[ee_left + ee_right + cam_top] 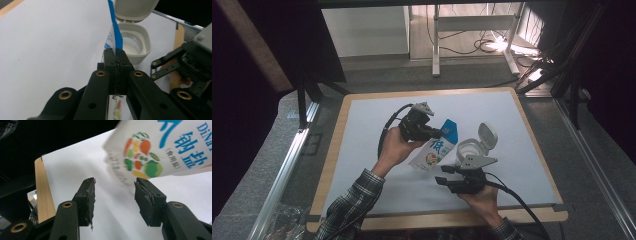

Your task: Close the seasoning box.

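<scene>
Left gripper [116,56] is clamped tight on the blue top edge of the salt bag [435,150], holding it tilted just beside the open white container [472,148]. Right gripper [113,195] sits half open, nothing between its pads.

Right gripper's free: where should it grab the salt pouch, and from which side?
Probably the bottom end of the salt pouch, coming from the person's side. The left gripper already pinches the flat blue top edge, so the pouch hangs tilted near the open container. The right gripper sits open just below it; the lower corner is flat enough to pinch across its thickness.
</scene>
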`<act>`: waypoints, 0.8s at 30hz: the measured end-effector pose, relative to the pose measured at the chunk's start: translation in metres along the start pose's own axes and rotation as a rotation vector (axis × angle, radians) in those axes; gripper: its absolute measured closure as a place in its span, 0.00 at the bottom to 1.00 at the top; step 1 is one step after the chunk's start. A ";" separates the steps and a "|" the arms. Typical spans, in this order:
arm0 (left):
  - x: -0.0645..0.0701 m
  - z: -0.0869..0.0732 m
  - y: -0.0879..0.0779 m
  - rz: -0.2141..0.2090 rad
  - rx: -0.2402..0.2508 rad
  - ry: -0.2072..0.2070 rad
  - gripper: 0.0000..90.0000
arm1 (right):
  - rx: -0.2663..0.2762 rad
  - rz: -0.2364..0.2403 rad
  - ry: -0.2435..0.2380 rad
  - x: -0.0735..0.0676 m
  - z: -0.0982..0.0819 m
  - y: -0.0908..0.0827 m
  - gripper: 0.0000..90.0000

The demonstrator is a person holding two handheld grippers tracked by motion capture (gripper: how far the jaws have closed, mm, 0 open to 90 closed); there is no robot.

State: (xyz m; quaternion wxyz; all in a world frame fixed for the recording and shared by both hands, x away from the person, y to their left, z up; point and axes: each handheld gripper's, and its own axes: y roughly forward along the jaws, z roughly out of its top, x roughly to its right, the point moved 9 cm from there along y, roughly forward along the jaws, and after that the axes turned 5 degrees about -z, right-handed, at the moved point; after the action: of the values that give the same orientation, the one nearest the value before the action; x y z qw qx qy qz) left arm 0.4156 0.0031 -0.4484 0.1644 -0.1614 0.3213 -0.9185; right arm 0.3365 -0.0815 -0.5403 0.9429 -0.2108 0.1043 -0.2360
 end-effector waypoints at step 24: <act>-0.032 -0.020 -0.015 0.046 0.085 -0.056 0.99 | -0.008 -0.021 0.008 0.008 -0.002 -0.005 0.56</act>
State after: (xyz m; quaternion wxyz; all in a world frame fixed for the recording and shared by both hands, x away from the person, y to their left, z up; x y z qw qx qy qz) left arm 0.4332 0.0380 -0.4602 0.2013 -0.1725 0.2809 -0.9224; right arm 0.3412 -0.0900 -0.5411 0.9390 -0.2147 0.1070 -0.2465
